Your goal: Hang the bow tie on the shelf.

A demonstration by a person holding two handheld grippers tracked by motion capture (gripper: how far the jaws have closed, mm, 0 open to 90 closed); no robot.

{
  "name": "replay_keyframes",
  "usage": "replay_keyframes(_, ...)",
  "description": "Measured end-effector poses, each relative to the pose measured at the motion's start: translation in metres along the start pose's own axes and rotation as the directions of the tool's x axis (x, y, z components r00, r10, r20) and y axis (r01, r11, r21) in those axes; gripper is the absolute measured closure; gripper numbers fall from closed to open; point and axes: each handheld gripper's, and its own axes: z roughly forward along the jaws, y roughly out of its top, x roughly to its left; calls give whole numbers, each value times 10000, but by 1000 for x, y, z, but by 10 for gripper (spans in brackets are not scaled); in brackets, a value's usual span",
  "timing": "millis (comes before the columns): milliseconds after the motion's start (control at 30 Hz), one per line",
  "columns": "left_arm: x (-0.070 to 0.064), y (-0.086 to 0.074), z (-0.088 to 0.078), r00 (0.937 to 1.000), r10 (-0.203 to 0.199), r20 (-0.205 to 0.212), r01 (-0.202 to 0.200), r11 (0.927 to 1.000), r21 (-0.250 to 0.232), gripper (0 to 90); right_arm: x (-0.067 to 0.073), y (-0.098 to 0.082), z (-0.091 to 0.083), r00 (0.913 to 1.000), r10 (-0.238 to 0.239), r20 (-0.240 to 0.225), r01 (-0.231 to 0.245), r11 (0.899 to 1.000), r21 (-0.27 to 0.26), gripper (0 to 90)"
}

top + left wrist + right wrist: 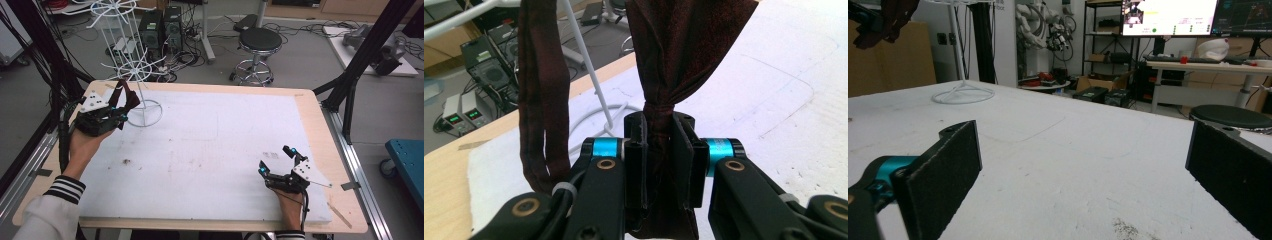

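Gripping dark red cloth beside the wire rack

Working from the left: your left gripper (120, 111) sits just left of the white wire rack (134, 75), near its ring base. Its jaws are pinched tight on a gathered bunch of the dark red cloth (664, 120); in the left gripper view the fabric is squeezed between both pads and fans out above them. A looped strap of the same cloth (536, 110) hangs to one side of the jaws, close to the rack's upright rod. The cloth is held clear of the white mat (215, 150), not resting on it.

Well to the right of the rack, at the near right part of the mat, your right gripper (277, 162) rests low over the surface. Its jaws stand spread wide apart with nothing between them.
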Motion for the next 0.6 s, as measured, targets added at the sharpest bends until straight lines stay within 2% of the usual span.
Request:
replay_keyframes(267, 1, -7, 5, 9995, -179, 248, 175, 9997, 168, 770, 0, 0, 0, 10000, -3, -12, 3, 10000, -40, 7)
replay_keyframes(300, 1, -7, 6, 9995, -103, 308, 96, 9997, 224, 770, 0, 0, 0, 10000, -10, -11, 10, 10000, -36, 7)
replay_keyframes(433, 1, -11, 8, 9985, -324, 449, 324, 9995, 3, 768, -1, 0, 0, 10000, -11, -8, 11, 10000, -51, 7)
replay_keyframes(467, 2, -12, 9, 9983, -309, 484, 306, 9995, 77, 767, -1, 0, 0, 10000, -29, 8, 29, 10000, -79, 7)
replay_keyframes(533, 3, -15, 10, 9986, -388, 364, 385, 9992, 109, 761, 0, 0, 0, 10000, -2, -2, 2, 10000, -34, 7)
replay_keyframes(567, 4, -17, 10, 9986, -316, 433, 318, 9995, -32, 752, -1, 0, 0, 10000, -38, 3, 38, 10000, -64, 7)
replay_keyframes(600, 4, -18, 9, 9988, -275, 398, 285, 9993, -248, 703, 0, 0, 0, 10000, -4, -1, 4, 10000, -35, 7)
